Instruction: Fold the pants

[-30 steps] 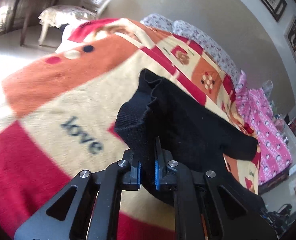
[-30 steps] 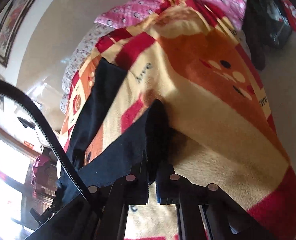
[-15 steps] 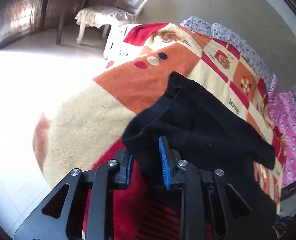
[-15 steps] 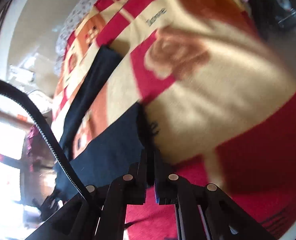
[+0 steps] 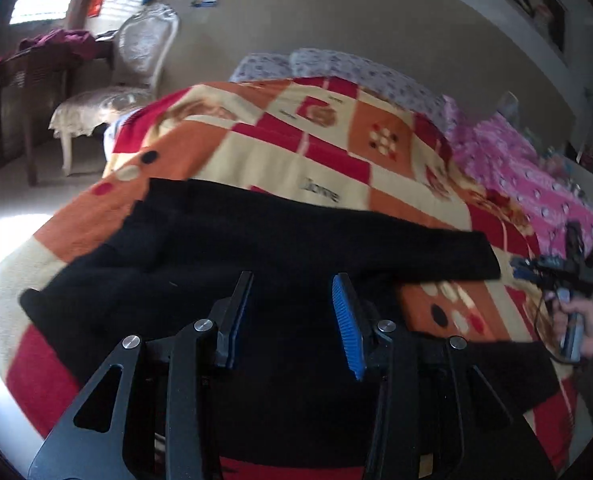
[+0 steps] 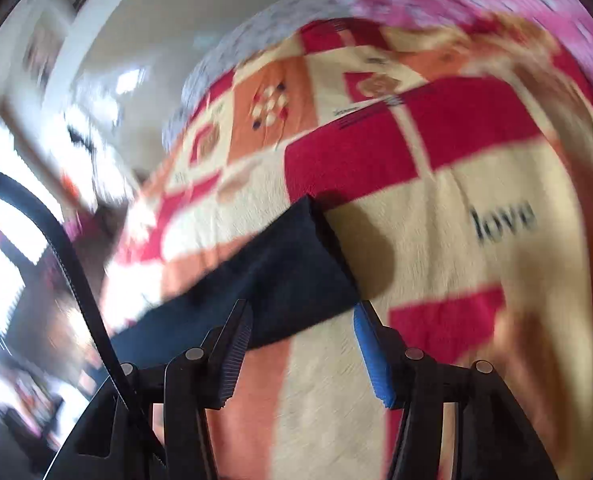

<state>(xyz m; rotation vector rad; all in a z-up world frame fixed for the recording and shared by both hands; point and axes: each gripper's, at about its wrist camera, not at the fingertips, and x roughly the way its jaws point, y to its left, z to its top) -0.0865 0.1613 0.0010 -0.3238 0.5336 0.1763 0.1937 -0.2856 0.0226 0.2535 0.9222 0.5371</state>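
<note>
With both my left gripper (image 5: 292, 320) and right gripper (image 6: 302, 344) just opened partway and holding nothing, the black pants (image 5: 256, 248) lie folded across the middle of the blanket (image 5: 336, 152), so I'd back straight off without snagging cloth.

Black knit pants (image 5: 256, 236). Fleece blanket (image 5: 336, 160): red, orange, cream patchwork blocks, dots, black "love" lettering. Pink patterned quilt (image 5: 536, 184) behind. White-lilac floral pillows (image 5: 356, 72). Gripper pads blue (image 5: 346, 320).
</note>
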